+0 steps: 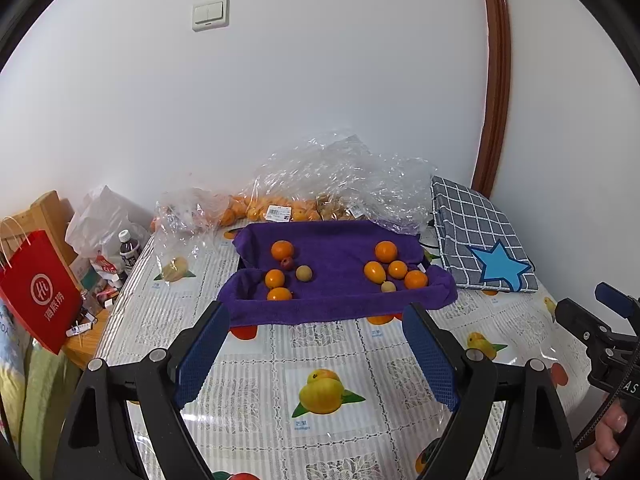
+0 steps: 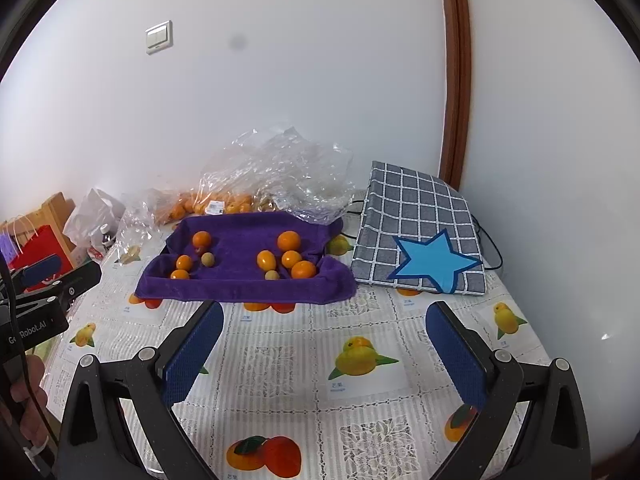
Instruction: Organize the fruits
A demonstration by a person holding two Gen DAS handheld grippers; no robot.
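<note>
1. Fruits [image 1: 280,250]: ten or so small ones lie on a purple towel [image 1: 332,304] draped over what looks like a shallow tray, at about 12 o'clock from both grippers.
2. Left gripper [image 1: 316,356]: jaws spread wide, holding nothing, hovering over the fruit-print tablecloth [image 1: 320,344] just short of the towel's near edge.
3. Right gripper [image 2: 324,354]: same deal, wide apart and empty, a bit over toward 3 o'clock. You can see a hand [image 1: 610,440] on its handle in the left view.
4. On the towel there are two loose bunches. At 10 o'clock: three orange ones, a small reddish one [image 1: 286,263] and a tan one [image 1: 304,272]. At 2 o'clock: four orange ones [image 1: 386,251] and a smaller tan one [image 1: 388,287].
5. Further out at 12 o'clock, clear plastic bags [image 1: 320,176] against the wall with more orange fruit inside. A checked cloth with a blue star [image 1: 480,236] lies at 2 o'clock.
6. How far along? Honestly can't call it. Both bunches mix colours, so if the idea is sorting by kind, it isn't sorted. If it's just getting fruit onto the towel, a good share is there, with more in the bags.
</note>
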